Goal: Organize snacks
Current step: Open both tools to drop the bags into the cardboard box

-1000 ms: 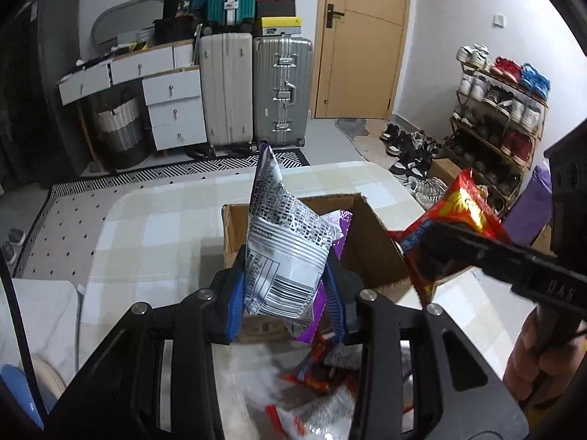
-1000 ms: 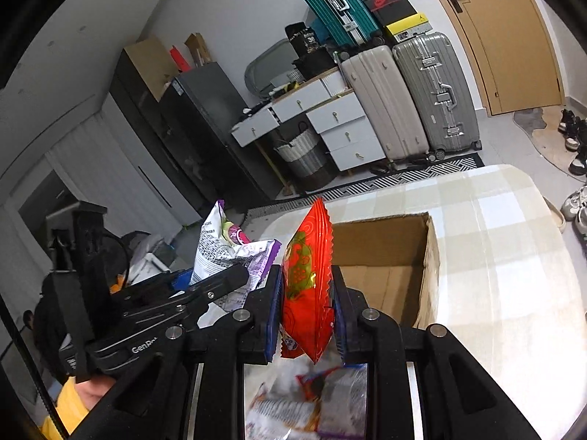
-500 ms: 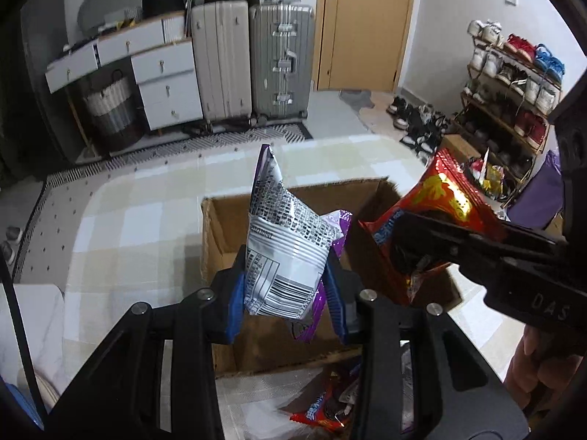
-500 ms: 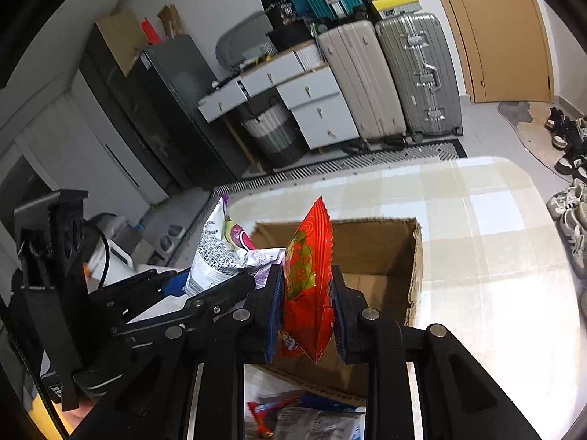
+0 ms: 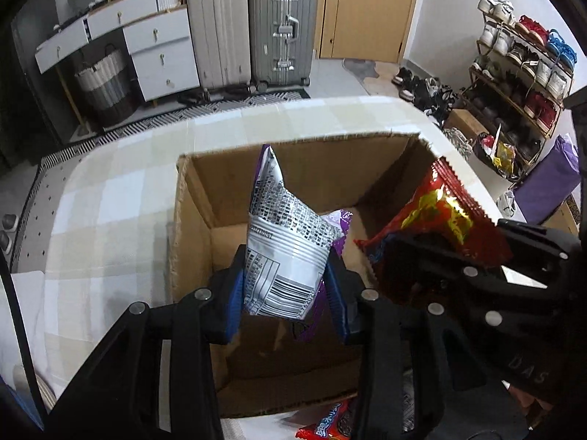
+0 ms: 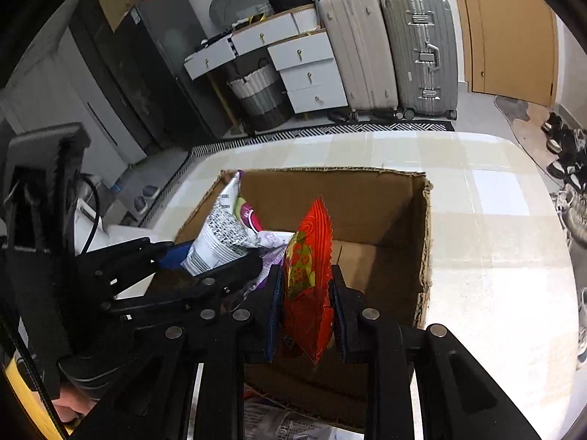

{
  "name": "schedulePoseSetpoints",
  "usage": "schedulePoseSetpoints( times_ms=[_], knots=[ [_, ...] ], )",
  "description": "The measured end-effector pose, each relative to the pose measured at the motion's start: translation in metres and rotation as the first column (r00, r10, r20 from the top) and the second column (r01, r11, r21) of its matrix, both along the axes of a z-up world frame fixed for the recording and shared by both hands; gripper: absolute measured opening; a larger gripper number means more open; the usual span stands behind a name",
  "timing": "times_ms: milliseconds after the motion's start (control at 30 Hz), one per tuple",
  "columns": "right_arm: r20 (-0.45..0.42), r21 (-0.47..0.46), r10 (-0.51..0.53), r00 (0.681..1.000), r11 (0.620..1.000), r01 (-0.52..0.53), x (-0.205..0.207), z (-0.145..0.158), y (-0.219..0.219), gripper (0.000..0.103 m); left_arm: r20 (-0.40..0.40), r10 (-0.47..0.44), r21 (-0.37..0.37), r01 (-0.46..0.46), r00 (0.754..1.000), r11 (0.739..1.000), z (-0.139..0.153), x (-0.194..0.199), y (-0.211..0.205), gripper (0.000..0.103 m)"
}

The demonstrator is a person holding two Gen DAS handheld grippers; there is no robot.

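An open cardboard box stands on the checked table. My left gripper is shut on a silver and purple snack bag and holds it over the box's opening; the bag also shows in the right wrist view. My right gripper is shut on a red snack bag and holds it over the box, just right of the left gripper. The red bag also shows in the left wrist view. The box floor looks bare.
More snack packets lie on the table in front of the box's near wall. The checked table extends to the right and behind the box. Suitcases, drawers and a shoe rack stand beyond the table.
Both grippers have moved forward and down with their bags, from in front of the box to over its opening. The box now fills the middle of both views.
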State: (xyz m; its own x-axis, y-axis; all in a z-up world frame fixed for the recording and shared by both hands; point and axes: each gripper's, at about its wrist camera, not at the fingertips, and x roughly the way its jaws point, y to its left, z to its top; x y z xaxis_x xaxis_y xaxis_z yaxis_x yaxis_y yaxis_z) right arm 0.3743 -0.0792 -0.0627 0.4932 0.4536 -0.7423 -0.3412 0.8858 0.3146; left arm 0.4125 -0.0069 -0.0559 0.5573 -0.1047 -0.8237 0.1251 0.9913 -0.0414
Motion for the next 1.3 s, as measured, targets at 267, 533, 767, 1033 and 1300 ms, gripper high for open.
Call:
schedulePoseSetpoints(
  times_ms=[267,533,767,1033,1300],
  knots=[
    [-0.011,-0.050,0.000,1.000,0.999,-0.001,0.002,-0.003,0.005,0.024,-0.010,-0.002,0.008,0.002,1.000,1.000,-0.015,0.009,-0.004,0.038],
    [-0.021,-0.070,-0.021,1.000,0.997,0.019,0.000,-0.004,0.003,0.024,-0.035,0.003,0.026,-0.002,0.999,1.000,-0.019,0.004,-0.006,0.047],
    [-0.002,-0.049,-0.049,0.999,0.998,0.049,-0.007,0.010,-0.005,0.024,-0.006,0.008,0.004,-0.008,1.000,1.000,-0.004,-0.021,0.003,0.065],
    [0.053,-0.008,-0.068,0.996,0.998,0.068,-0.032,0.038,-0.023,0.028,0.100,-0.009,0.047,0.005,0.995,0.999,0.032,-0.059,-0.002,0.081],
    [0.112,0.061,-0.079,0.991,0.995,0.073,-0.090,0.074,-0.044,0.029,0.181,0.016,-0.002,-0.016,0.983,1.000,0.087,-0.137,0.001,0.082]
  ],
)
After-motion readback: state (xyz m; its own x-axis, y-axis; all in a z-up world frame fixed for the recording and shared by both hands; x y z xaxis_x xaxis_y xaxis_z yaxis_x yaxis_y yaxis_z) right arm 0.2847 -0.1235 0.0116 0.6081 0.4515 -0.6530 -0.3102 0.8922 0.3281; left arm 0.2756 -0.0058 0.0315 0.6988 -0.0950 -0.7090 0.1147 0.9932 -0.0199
